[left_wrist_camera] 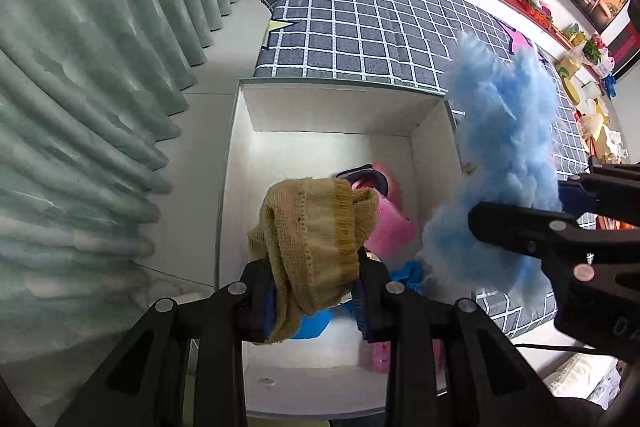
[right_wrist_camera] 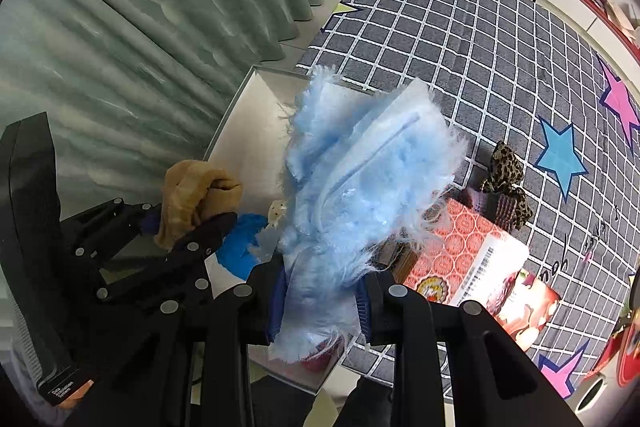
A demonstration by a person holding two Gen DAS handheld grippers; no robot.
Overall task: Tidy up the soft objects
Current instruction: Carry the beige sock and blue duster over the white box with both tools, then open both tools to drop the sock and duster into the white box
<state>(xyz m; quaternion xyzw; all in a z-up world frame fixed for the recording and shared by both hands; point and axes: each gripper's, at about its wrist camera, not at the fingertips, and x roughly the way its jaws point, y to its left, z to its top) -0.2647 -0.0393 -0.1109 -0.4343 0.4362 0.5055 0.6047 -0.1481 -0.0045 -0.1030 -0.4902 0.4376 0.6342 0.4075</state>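
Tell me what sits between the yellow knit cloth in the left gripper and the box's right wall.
In the left wrist view, a pink soft item with a dark striped piece lies in the white box, between the yellow knit cloth and the right wall.

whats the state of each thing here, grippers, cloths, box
left gripper: shut on the tan knit cloth
tan knit cloth: bunched, held over the white box
right gripper: shut on the fluffy blue cloth
fluffy blue cloth: held up at the box's right edge
white box: open, no lid on it, partly filled
pink item: lying inside the box
bright blue item: lying inside the box
leopard print item: resting on the checked bed cover
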